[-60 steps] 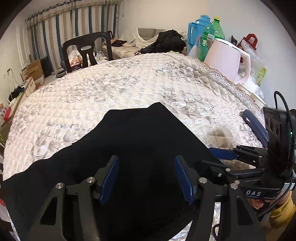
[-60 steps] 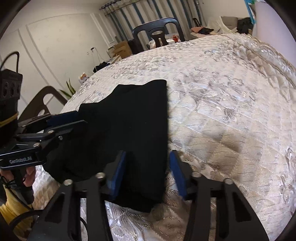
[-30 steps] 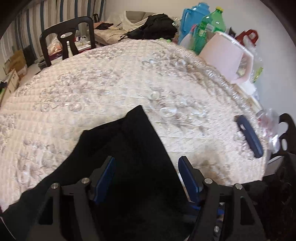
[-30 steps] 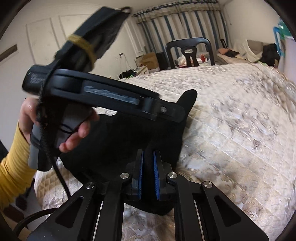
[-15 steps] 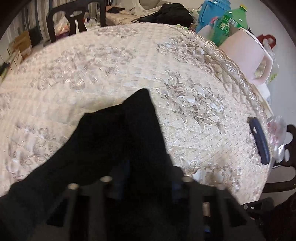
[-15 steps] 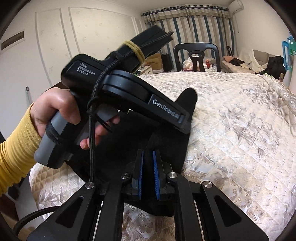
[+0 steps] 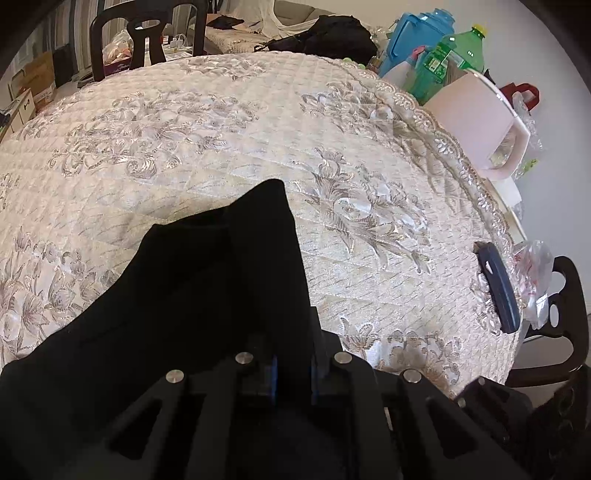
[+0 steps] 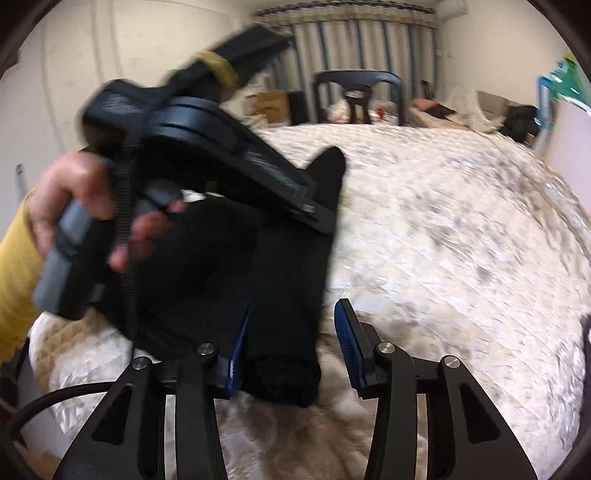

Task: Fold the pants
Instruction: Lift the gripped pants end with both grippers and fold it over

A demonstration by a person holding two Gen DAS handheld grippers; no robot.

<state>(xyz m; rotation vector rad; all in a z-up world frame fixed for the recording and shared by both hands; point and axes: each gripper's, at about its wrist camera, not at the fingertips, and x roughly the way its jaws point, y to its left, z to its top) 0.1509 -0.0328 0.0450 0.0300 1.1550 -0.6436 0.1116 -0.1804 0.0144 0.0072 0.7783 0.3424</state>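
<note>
The black pants (image 7: 192,295) lie on the quilted cream tablecloth (image 7: 221,147), one corner pointing to the far side. My left gripper (image 7: 291,373) is shut on the near edge of the pants, cloth pinched between its blue pads. In the right wrist view the pants (image 8: 291,280) reach between the fingers of my right gripper (image 8: 291,350), which is open and does not pinch them. The left gripper's body (image 8: 207,155), held by a hand in a yellow sleeve, hangs above the pants there; its tips are hidden.
A pink kettle (image 7: 480,129), a green bottle (image 7: 450,62) and a blue jug (image 7: 413,40) stand at the table's right edge. A dark blue flat object (image 7: 498,291) lies near that edge. Black chairs stand at the far side (image 7: 147,33) and right (image 7: 565,317).
My right gripper has opened and let go of the pants edge. My left gripper has closed on the pants and stays shut. The left hand has shifted in the right view.
</note>
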